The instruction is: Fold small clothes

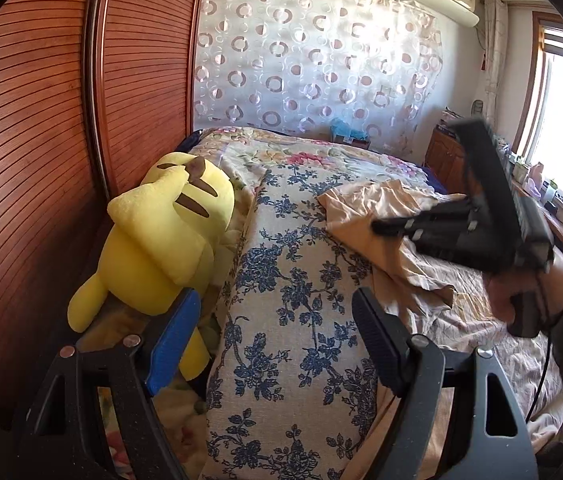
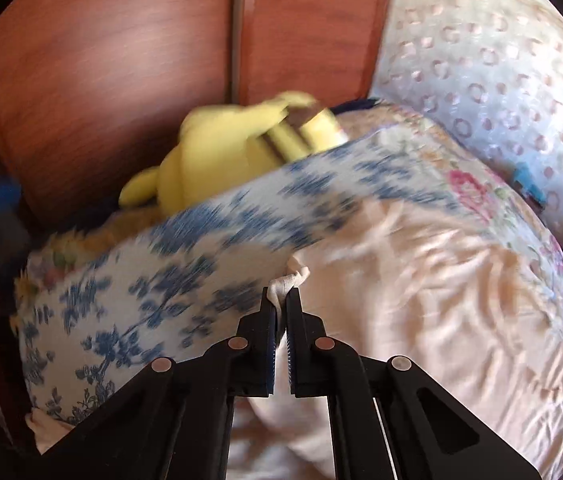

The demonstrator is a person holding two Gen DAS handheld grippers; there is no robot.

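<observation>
Right hand-held gripper (image 2: 281, 300) pinching white edge of peach garment (image 2: 421, 280), lower centre of frame, on bed (image 1: 481, 312). Left hand-held gripper (image 1: 277, 316) spread, empty, over blue-floral pillow (image 1: 289, 280). Risk: thin bite on fabric, could slip w/ fast pull.

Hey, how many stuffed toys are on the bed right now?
1. The yellow plush toy lies at the bed's edge against the wooden wardrobe, beside the blue floral pillow. More could be hidden behind the pillow or bedding.
</observation>
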